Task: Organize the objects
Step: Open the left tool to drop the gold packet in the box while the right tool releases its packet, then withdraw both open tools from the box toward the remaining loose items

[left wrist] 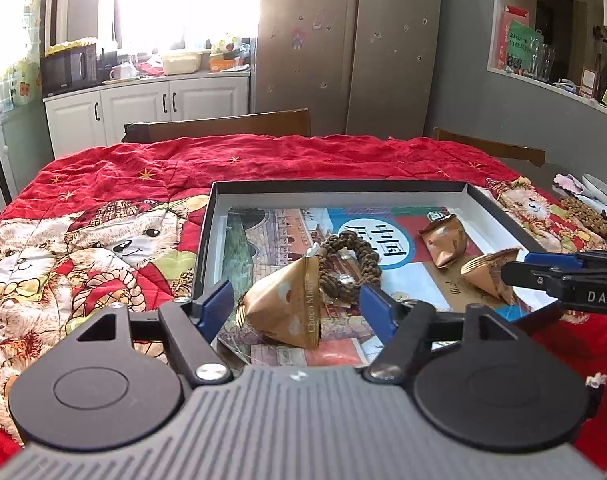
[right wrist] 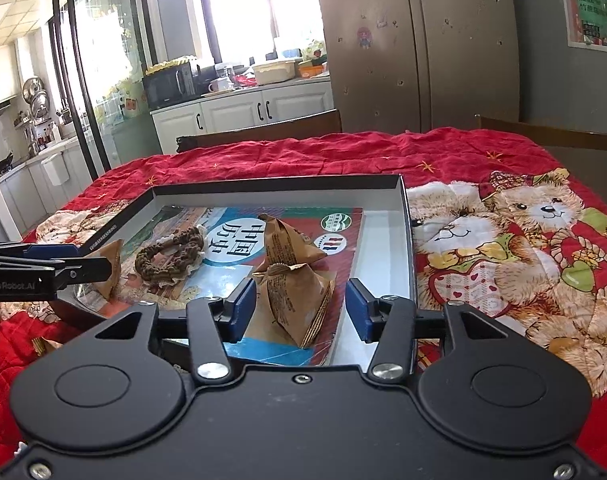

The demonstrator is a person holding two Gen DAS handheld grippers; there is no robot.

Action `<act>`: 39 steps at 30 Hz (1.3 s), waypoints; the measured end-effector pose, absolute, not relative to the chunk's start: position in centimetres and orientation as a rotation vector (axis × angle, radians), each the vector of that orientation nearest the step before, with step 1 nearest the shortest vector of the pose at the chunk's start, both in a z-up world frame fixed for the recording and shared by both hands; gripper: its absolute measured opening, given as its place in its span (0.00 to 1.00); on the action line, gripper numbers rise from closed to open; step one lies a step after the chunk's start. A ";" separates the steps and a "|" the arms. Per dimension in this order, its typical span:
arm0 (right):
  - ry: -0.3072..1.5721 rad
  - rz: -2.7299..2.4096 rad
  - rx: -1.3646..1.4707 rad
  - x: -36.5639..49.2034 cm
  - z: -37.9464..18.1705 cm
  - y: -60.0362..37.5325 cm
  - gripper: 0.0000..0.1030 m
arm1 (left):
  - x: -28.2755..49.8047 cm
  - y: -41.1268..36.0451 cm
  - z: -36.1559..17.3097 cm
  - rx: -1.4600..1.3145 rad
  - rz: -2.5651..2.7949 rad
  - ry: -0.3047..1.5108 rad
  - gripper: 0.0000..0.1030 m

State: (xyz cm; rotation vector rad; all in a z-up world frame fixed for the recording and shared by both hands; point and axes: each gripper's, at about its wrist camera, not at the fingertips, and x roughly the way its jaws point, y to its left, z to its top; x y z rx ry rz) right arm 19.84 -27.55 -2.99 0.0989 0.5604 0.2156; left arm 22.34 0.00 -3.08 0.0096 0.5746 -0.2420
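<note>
Pyramid-shaped snack packets in brown printed foil are what is being tidied, and three of them lie inside the shallow black-walled cardboard box (left wrist: pixel 207 236) that sits on the red teddy-bear quilt (left wrist: pixel 83 240) over the table. One brown packet (left wrist: pixel 287 308) lies between the blue pads of the left gripper (left wrist: pixel 293 306), which stand apart with clear gaps on both sides, so nothing is grasped. A second packet (right wrist: pixel 299 304) lies between the blue pads of the right gripper (right wrist: pixel 301 310), also spread and not pressing on it. A third, more crumpled packet (right wrist: pixel 287 244) rests farther back, near the round braided brown cord ring (right wrist: pixel 169 254). All of them lie on a colourful printed book cover (right wrist: pixel 231 240) lining the box floor.

The packets look light and thin-skinned; the foil will likely crumple and slide on the glossy cover, and the contents may crush under a hard squeeze. A sensible hold is probably across the wide body just above the flat sealed edge, closing gently. The cord ring seems soft and floppy and would probably be best pinched across one side of its loop
</note>
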 end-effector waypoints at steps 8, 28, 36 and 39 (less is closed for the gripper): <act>0.530 0.227 0.100 18.3 -1.6 -27.6 0.50 | 20.8 -0.1 -2.0 0.009 -0.253 0.548 0.84; 0.437 0.297 0.040 11.9 2.0 -26.6 0.63 | 15.1 -0.7 1.0 0.041 -0.314 0.465 0.90; 0.411 0.316 0.015 9.3 2.8 -26.5 0.68 | 13.3 -0.3 1.5 0.034 -0.333 0.454 0.90; 0.409 0.319 -0.002 8.6 2.8 -26.3 0.71 | 12.9 -0.3 1.4 0.035 -0.337 0.457 0.90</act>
